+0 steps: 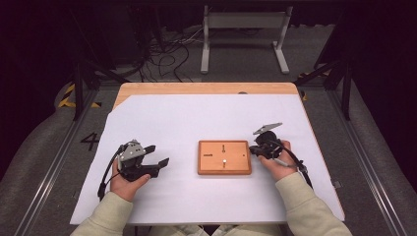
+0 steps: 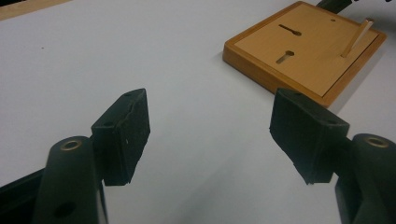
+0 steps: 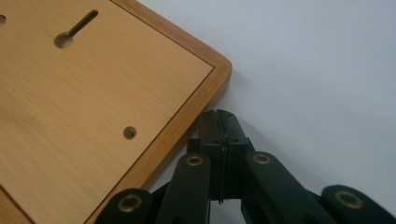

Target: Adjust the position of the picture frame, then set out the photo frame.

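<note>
Black grippers, cream sleeves

Both grippers are black with brass-ringed pivots, grey three-cornered top plates and trailing black cables; the sleeves are cream.

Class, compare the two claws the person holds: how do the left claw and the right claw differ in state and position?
The left claw stands open with nothing between its jaws; the right claw is shut, pads pressed together. The left claw sits apart from the wooden board, over the white sheet; the right claw is at the board's right edge, near a corner. Both have black jaws and are hand-held.
</note>
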{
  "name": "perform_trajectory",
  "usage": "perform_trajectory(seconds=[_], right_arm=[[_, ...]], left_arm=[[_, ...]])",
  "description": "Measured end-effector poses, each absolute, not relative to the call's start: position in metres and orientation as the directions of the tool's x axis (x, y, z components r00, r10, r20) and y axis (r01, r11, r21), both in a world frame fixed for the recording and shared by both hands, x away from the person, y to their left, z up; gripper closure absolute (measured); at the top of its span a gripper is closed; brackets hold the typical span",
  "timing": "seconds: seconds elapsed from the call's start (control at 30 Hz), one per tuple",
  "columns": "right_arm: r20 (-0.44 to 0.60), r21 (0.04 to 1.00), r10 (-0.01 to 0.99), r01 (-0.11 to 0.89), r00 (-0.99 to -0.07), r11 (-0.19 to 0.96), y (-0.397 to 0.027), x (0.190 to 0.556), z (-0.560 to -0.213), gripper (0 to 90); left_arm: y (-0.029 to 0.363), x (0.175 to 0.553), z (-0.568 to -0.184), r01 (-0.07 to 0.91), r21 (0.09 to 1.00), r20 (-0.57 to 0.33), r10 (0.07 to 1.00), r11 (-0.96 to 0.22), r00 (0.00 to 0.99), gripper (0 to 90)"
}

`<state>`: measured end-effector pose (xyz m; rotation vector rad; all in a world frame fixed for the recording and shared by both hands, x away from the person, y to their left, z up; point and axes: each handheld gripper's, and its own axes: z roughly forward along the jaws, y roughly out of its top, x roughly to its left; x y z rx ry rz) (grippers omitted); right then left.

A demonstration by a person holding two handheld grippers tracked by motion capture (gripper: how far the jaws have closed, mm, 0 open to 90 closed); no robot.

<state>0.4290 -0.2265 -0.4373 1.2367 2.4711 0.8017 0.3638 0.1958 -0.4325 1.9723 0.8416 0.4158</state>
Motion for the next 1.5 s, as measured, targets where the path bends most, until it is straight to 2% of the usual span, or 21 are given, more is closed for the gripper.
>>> perform_trajectory(seconds=[0.17, 0.23, 0.3, 0.4, 0.5, 0.57, 0.77, 0.87, 0.97, 1.17, 1.5], right_arm=[[0.004, 0.568, 0.789, 0.651, -0.614, 0.504, -0.217, 0.423, -0.435, 90.0], [0.022, 0.58, 0.789, 0.65, -0.614, 0.49, -0.22, 0.421, -0.432, 90.0], [-0.007, 0.606, 0.786, 0.623, -0.618, 0.495, -0.223, 0.417, -0.425, 90.0], [-0.024, 0.648, 0.769, 0.576, -0.639, 0.498, -0.228, 0.411, -0.413, 85.8], [-0.061, 0.724, 0.742, 0.482, -0.667, 0.493, -0.239, 0.404, -0.399, 75.6], [-0.054, 0.758, 0.74, 0.455, -0.67, 0.468, -0.246, 0.4, -0.392, 71.5], [-0.03, 0.88, 0.727, 0.326, -0.686, 0.344, -0.269, 0.392, -0.379, 53.4], [-0.015, 0.914, 0.71, 0.278, -0.704, 0.294, -0.275, 0.391, -0.382, 46.3], [-0.013, 0.918, 0.701, 0.27, -0.713, 0.291, -0.276, 0.392, -0.385, 37.3], [-0.01, 0.921, 0.706, 0.268, -0.708, 0.283, -0.278, 0.391, -0.385, 35.6], [0.022, 0.918, 0.717, 0.298, -0.697, 0.261, -0.285, 0.391, -0.389, 37.3]], left_arm=[[0.197, 0.363, -0.432, 0.391, 0.856, -0.045, 0.703, -0.339, 0.709, 29.0], [0.197, 0.363, -0.432, 0.392, 0.856, -0.048, 0.703, -0.337, 0.71, 29.0], [0.197, 0.364, -0.431, 0.391, 0.858, -0.051, 0.702, -0.333, 0.71, 29.0], [0.197, 0.365, -0.428, 0.387, 0.86, -0.049, 0.701, -0.332, 0.711, 28.9], [0.195, 0.365, -0.422, 0.389, 0.865, -0.064, 0.701, -0.316, 0.71, 28.6], [0.194, 0.366, -0.418, 0.376, 0.869, -0.05, 0.698, -0.322, 0.714, 28.4], [0.189, 0.377, -0.409, 0.386, 0.872, -0.068, 0.706, -0.301, 0.705, 27.5], [0.188, 0.381, -0.405, 0.391, 0.877, -0.09, 0.705, -0.278, 0.703, 26.9], [0.185, 0.384, -0.402, 0.388, 0.88, -0.088, 0.708, -0.274, 0.701, 25.1], [0.174, 0.39, -0.399, 0.386, 0.882, -0.097, 0.699, -0.269, 0.708, 22.4], [0.137, 0.392, -0.393, 0.321, 0.905, -0.088, 0.615, -0.279, 0.783, 21.3]])
